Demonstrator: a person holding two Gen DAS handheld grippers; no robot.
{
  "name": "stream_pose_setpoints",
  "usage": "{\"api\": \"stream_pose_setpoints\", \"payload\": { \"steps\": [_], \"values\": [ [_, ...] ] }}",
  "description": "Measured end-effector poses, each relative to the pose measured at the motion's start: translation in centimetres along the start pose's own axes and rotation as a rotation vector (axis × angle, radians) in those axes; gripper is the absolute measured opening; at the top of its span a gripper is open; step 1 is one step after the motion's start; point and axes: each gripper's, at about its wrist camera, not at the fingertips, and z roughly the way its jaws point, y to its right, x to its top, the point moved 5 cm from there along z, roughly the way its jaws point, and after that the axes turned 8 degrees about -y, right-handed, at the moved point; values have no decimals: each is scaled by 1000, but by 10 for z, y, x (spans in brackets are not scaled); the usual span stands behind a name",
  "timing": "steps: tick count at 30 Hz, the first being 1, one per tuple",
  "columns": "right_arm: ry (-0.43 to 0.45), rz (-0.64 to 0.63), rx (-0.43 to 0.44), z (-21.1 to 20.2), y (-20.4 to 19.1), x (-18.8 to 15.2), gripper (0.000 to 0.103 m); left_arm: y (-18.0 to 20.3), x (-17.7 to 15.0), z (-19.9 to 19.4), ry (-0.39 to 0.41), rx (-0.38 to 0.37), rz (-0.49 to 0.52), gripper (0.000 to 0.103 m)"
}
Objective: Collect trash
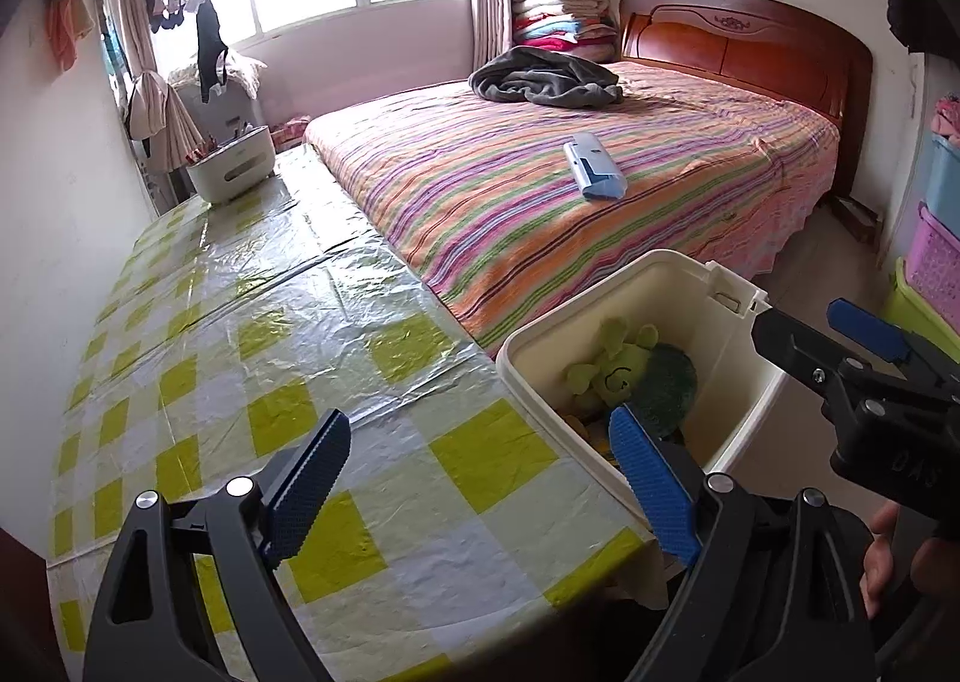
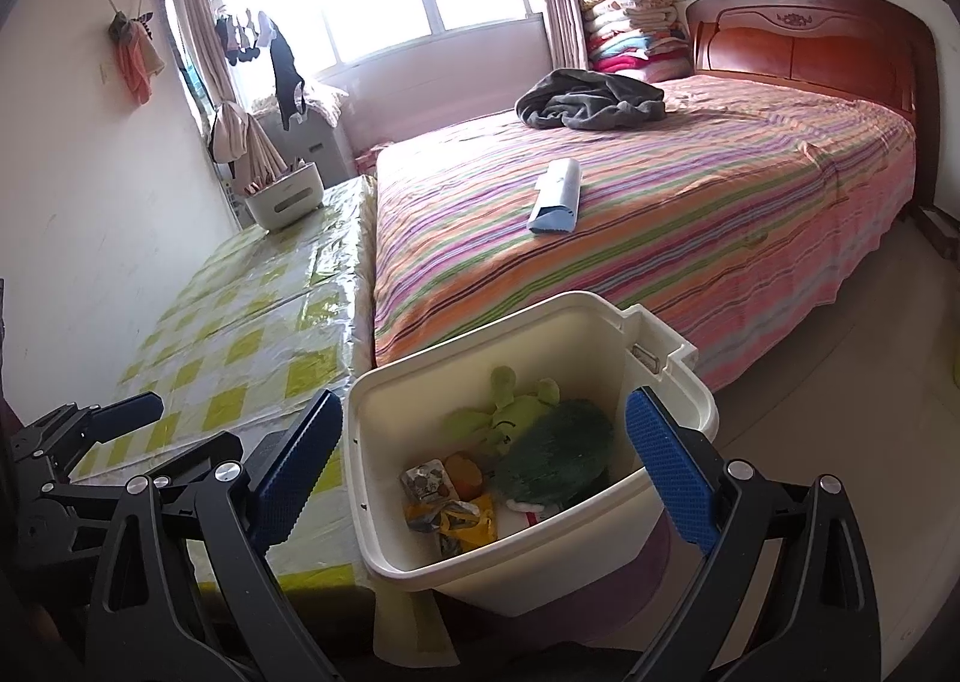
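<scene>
**Cream plastic bin beside table, both claws released**

Cream plastic, open-topped, the bin stands on the floor at the corner where the table meets the foot of the bed. Its near wall sits just beside the table edge.

Contents, as seen from the right wrist view: a green soft toy against the far wall, a dark green fuzzy item beside it, a grey printed packet, an orange piece and a yellow wrapper toward the near side. All lie on the bin floor, touching or overlapping one another.

Left gripper: released, blue pads wide apart, nothing between them. One pad hangs over the checked tablecloth, the other over the bin's near rim.

Right gripper: released, pads wide apart, nothing held. It hangs above the bin, one finger to either side of the opening. In the left wrist view it shows at the right edge, beside the bin's far corner.

Table: covered with a yellow-and-white checked plastic cloth. A white caddy stands at its far end.

Bed: striped sheet, with a light blue flat package lying mid-mattress and a grey crumpled garment nearer the headboard. Both are well apart from the bin.
</scene>
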Motion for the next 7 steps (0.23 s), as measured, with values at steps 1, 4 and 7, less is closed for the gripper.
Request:
{"api": "stream_pose_setpoints", "payload": {
  "steps": [1,4,7],
  "values": [
    [-1,-2,0,0,-1,0,94,-1,-1,0,-2,-2,-1,86],
    [-3,-3,-1,0,-1,-1,94,-2,-3,0,-5,-2,-1,86],
    [-6,-7,1,1,-4,-2,94,-3,-4,-1,-6,-4,-1,86]
  ]
}}
